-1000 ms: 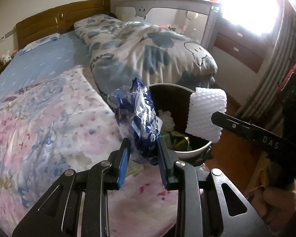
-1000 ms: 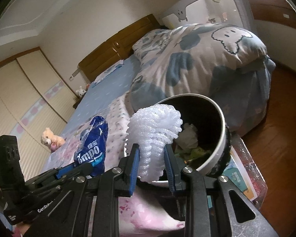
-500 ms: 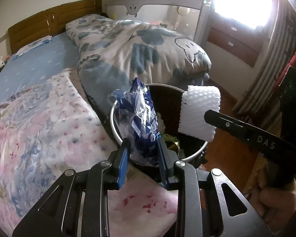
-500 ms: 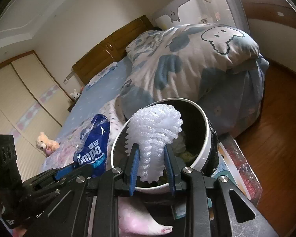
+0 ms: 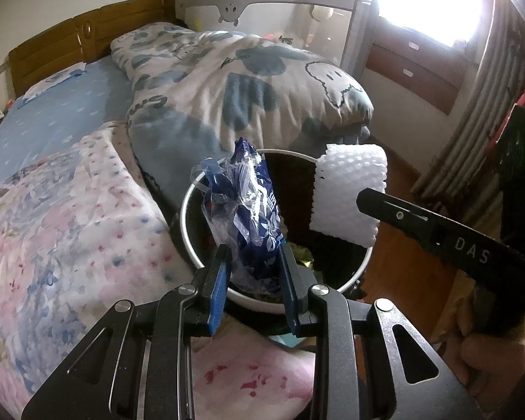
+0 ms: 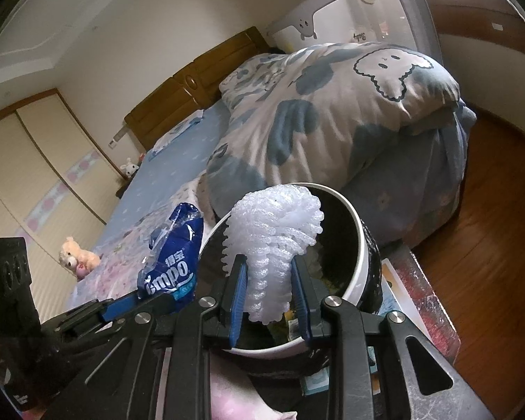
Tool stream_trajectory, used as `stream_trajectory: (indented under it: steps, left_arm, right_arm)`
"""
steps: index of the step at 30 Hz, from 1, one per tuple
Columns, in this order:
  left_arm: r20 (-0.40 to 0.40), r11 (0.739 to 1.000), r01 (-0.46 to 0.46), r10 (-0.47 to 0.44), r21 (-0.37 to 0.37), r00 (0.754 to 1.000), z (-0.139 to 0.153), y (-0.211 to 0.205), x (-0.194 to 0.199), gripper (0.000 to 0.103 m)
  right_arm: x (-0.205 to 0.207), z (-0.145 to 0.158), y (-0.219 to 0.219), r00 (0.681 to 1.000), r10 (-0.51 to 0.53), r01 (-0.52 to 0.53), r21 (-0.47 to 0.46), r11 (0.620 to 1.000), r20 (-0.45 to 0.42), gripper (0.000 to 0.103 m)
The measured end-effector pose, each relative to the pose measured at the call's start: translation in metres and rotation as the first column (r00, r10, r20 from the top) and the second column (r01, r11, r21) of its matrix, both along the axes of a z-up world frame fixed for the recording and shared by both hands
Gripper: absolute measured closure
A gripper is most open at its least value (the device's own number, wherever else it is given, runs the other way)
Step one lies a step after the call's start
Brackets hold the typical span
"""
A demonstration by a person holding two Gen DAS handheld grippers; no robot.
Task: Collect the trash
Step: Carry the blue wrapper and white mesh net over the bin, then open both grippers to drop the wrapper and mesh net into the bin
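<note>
Both grippers loaded, held over the bin.

My left gripper (image 5: 254, 273) has its jaws clamped on a crumpled blue wrapper (image 5: 253, 217); my right gripper (image 6: 267, 290) pinches a white foam net (image 6: 274, 231). Both items hang above the open mouth of the white-rimmed trash bin (image 6: 362, 245), which stands just beside the bed (image 5: 70, 189) with its floral blanket.
</note>
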State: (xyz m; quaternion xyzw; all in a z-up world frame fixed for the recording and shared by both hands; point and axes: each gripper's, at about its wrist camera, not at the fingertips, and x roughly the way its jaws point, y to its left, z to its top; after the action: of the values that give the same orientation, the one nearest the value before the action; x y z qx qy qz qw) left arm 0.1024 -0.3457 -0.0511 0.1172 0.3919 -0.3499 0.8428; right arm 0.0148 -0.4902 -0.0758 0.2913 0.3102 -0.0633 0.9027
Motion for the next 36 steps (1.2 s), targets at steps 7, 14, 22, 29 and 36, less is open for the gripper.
stream_trajectory:
  steps: [7, 14, 22, 29, 36]
  left_arm:
    - [-0.005, 1.000, 0.007, -0.007, 0.007, 1.000, -0.002, -0.009, 0.005, 0.077]
    - [-0.008, 1.000, 0.007, -0.006, 0.011, 1.000, -0.004, -0.016, 0.012, 0.077]
    - [-0.027, 1.000, 0.003, -0.002, 0.018, 1.000, -0.010, -0.021, 0.019, 0.077]
    - [-0.037, 1.000, 0.001, -0.001, 0.025, 0.999, -0.013, -0.024, 0.024, 0.076]
    - [-0.042, 1.000, 0.003, -0.002, 0.025, 0.999, -0.014, -0.026, 0.026, 0.076]
  right_arm:
    - [0.006, 0.001, -0.007, 1.000, -0.005, 0.005, -0.009, 1.000, -0.005, 0.078]
    - [0.012, -0.002, -0.009, 1.000, -0.005, 0.004, -0.022, 1.000, -0.019, 0.077]
    - [0.018, -0.005, -0.013, 0.999, -0.012, 0.011, -0.021, 1.000, -0.033, 0.077]
    - [0.023, -0.007, -0.014, 0.999, -0.011, 0.010, -0.025, 1.000, -0.043, 0.077]
    - [0.027, -0.009, -0.013, 0.999, -0.009, 0.008, -0.027, 1.000, -0.049, 0.076]
